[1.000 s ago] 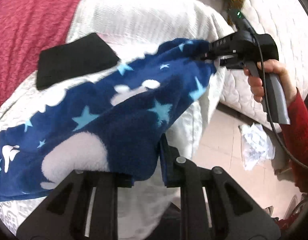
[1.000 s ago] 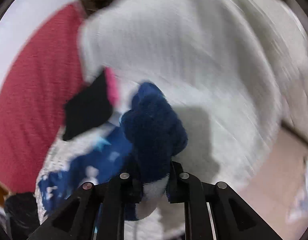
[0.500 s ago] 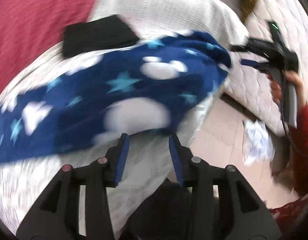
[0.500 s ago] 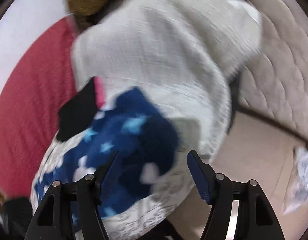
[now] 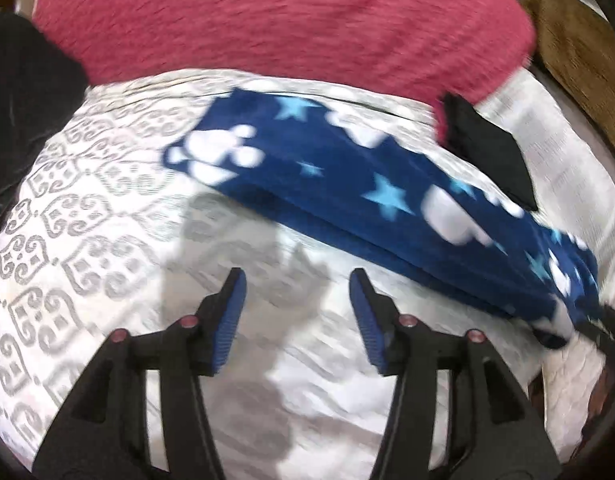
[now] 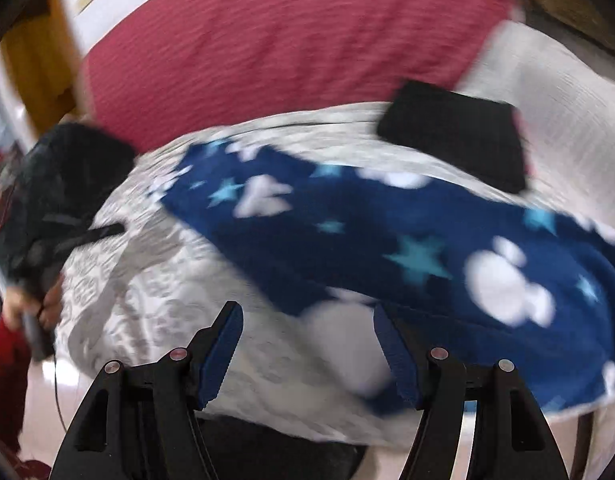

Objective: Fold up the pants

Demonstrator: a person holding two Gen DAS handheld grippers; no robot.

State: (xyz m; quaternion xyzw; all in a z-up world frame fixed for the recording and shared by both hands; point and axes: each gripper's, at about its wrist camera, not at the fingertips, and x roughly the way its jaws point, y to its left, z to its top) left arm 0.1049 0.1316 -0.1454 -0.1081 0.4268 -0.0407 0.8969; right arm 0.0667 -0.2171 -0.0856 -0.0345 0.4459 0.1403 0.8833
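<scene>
Both grippers released pants (image 5: 347,184), now lying folded lengthwise on bed; jaws spread wide

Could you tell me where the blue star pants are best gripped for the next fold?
Probably at the narrow end of the blue star pants, coming from the open left gripper side: the pants lie flat as a long doubled strip on the patterned bedspread, with that end's edge free.

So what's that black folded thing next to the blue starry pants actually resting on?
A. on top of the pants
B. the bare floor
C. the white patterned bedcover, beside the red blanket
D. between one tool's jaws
C: the black folded thing lies on the white bedcover at the red blanket's edge, just past the pants.
</scene>
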